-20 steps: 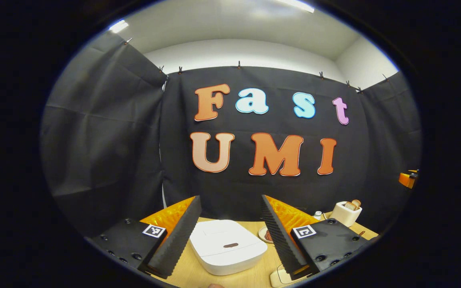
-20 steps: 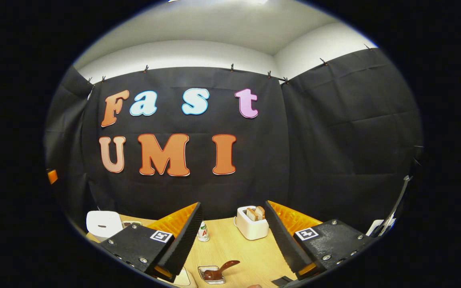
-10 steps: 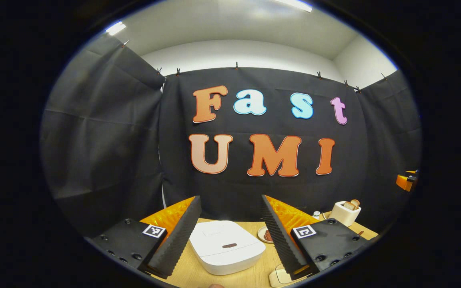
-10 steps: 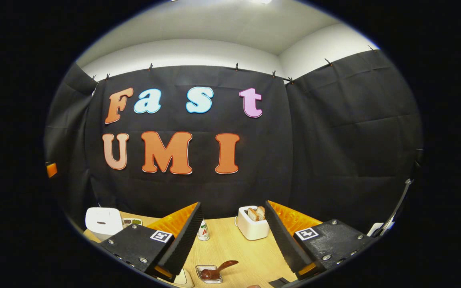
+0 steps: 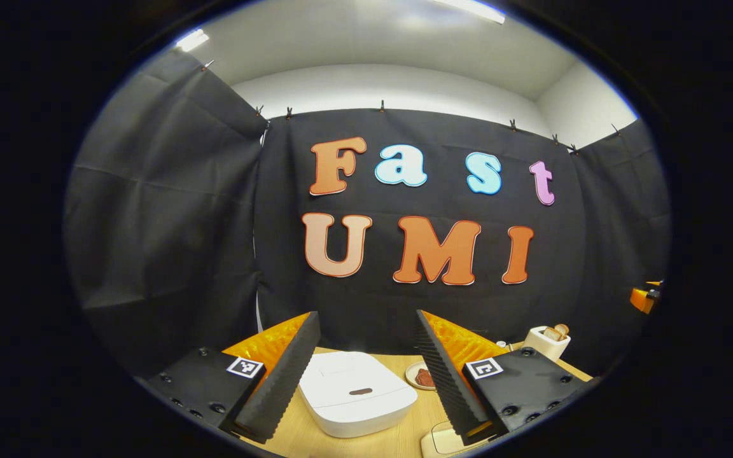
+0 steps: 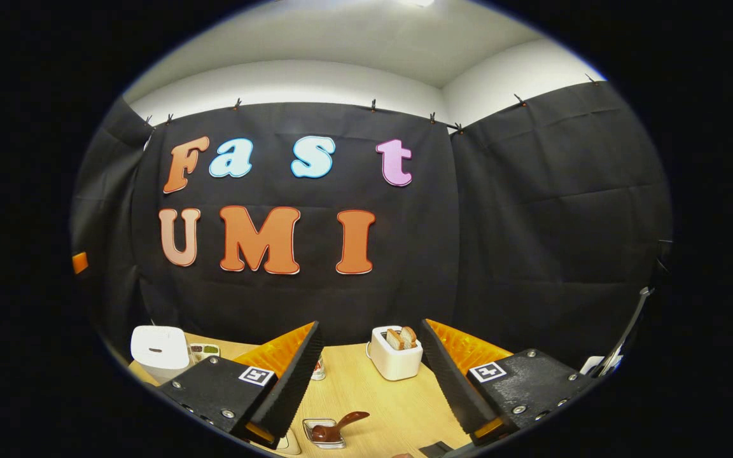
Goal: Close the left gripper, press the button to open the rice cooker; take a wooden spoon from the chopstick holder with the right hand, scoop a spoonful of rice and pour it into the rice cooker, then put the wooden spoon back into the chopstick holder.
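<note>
The white rice cooker (image 5: 357,395) sits on the wooden table with its lid down and a dark button slot (image 5: 360,391) on top. My left gripper (image 5: 365,318) hovers open above and in front of it, and the cooker shows between its fingers. The right gripper view has the cooker (image 6: 158,348) far off at the left. A brown wooden spoon (image 6: 340,425) lies in a small clear dish (image 6: 315,431) on the table. My right gripper (image 6: 370,326) is open above it, holding nothing.
A white toaster (image 6: 395,355) with bread slices stands mid-table, with a small bottle (image 6: 319,367) to its left. A compartment tray (image 6: 204,350) lies beside the cooker. A small plate (image 5: 422,376) holds something brown. A cream object (image 5: 443,442) sits at the table's near edge.
Both views drift only slightly: the cooker slides a little left in the left gripper view, the spoon and toaster a little left in the right. Both grippers stay open.
</note>
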The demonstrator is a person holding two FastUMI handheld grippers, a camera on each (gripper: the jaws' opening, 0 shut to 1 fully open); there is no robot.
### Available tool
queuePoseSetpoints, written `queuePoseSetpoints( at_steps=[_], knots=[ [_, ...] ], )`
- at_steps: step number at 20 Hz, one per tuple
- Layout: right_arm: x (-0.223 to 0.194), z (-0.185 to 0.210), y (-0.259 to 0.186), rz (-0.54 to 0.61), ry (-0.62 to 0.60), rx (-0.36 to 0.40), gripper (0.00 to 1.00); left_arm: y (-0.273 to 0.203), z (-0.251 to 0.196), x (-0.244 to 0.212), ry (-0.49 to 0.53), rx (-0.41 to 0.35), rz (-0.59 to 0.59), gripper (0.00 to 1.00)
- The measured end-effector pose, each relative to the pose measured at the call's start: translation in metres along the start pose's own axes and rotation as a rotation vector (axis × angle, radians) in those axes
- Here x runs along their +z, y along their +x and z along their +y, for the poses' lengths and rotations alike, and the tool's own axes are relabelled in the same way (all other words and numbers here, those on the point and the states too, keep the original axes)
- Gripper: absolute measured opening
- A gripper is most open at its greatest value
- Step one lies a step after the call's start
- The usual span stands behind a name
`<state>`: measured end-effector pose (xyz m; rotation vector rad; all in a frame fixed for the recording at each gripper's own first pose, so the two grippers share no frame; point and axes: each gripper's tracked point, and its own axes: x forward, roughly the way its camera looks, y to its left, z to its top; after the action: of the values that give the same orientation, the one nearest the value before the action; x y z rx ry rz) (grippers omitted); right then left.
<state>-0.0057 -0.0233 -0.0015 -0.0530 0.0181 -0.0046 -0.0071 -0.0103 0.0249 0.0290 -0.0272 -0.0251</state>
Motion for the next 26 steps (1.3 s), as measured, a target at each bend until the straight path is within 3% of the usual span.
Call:
queuePoseSetpoints(
  at_steps=[2,7,9,10,14,20,26],
  knots=[
    [-0.001,0.001,-0.003,0.004,-0.005,0.004,0.96,0.0,0.0,-0.003,0.001,-0.01,0.007,1.0],
    [0.002,0.005,-0.003,-0.008,-0.022,0.008,0.96,-0.004,0.004,-0.003,0.015,0.0,0.015,0.27],
    [0.002,0.007,-0.005,0.0,-0.02,0.013,0.96,-0.005,-0.005,-0.014,0.029,-0.037,0.063,0.1],
    [0.003,0.008,-0.005,0.0,-0.015,0.015,0.96,-0.005,-0.006,-0.02,0.037,-0.045,0.082,0.06],
    [0.001,0.007,-0.005,0.006,-0.013,0.013,0.96,0.002,-0.009,-0.022,-0.007,-0.055,0.088,0.05],
    [-0.003,0.007,-0.006,0.014,-0.052,0.006,0.96,0.023,-0.014,-0.028,0.013,-0.086,0.109,0.05],
    [-0.003,0.002,-0.007,0.013,-0.051,-0.01,0.96,0.065,-0.019,-0.066,0.03,-0.127,0.206,0.05]
  ],
)
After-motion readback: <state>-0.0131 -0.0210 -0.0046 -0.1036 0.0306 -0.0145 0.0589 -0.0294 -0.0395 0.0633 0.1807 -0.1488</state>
